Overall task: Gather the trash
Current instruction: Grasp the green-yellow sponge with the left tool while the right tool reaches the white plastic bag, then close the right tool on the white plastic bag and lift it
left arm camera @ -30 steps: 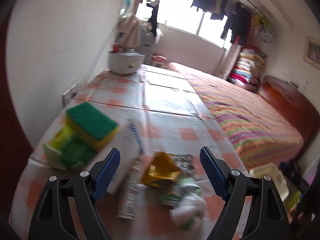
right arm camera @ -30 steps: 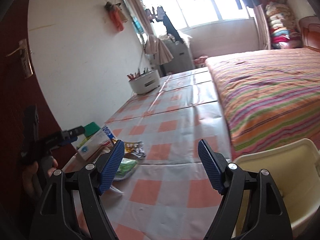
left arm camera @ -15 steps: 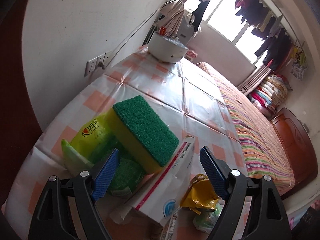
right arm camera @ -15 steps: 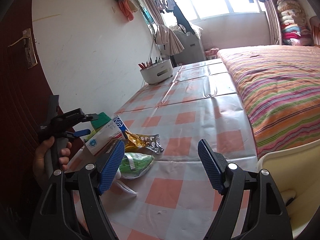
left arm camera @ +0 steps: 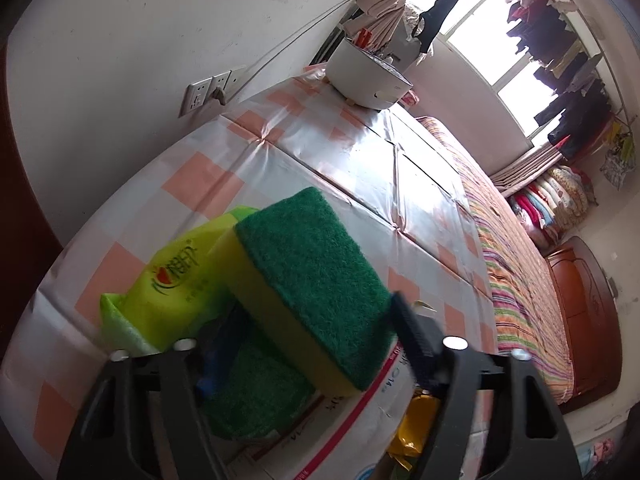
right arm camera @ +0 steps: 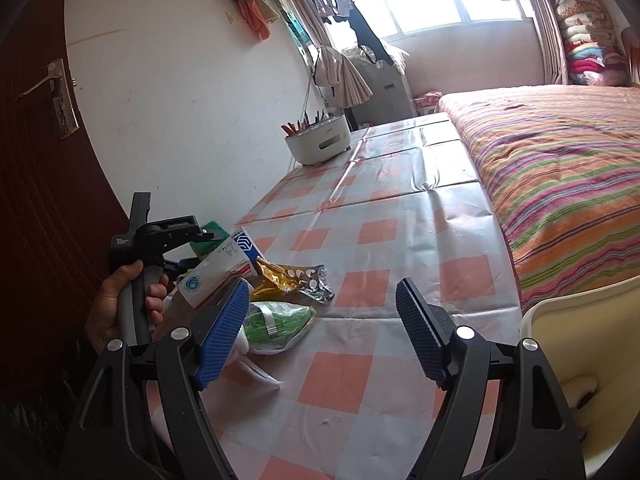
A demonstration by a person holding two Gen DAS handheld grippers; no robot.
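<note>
Left tongs (left arm camera: 312,344) now straddling sponge (left arm camera: 316,272), right tongs (right arm camera: 320,332) spread wide

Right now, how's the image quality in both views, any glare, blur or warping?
Left wrist view: the bright window is blown out, the shiny orange-checked tablecloth glares, and the close green-and-yellow scouring sponge is slightly soft. Right wrist view: the window is overexposed too, and fisheye bends the striped bedspread.
</note>
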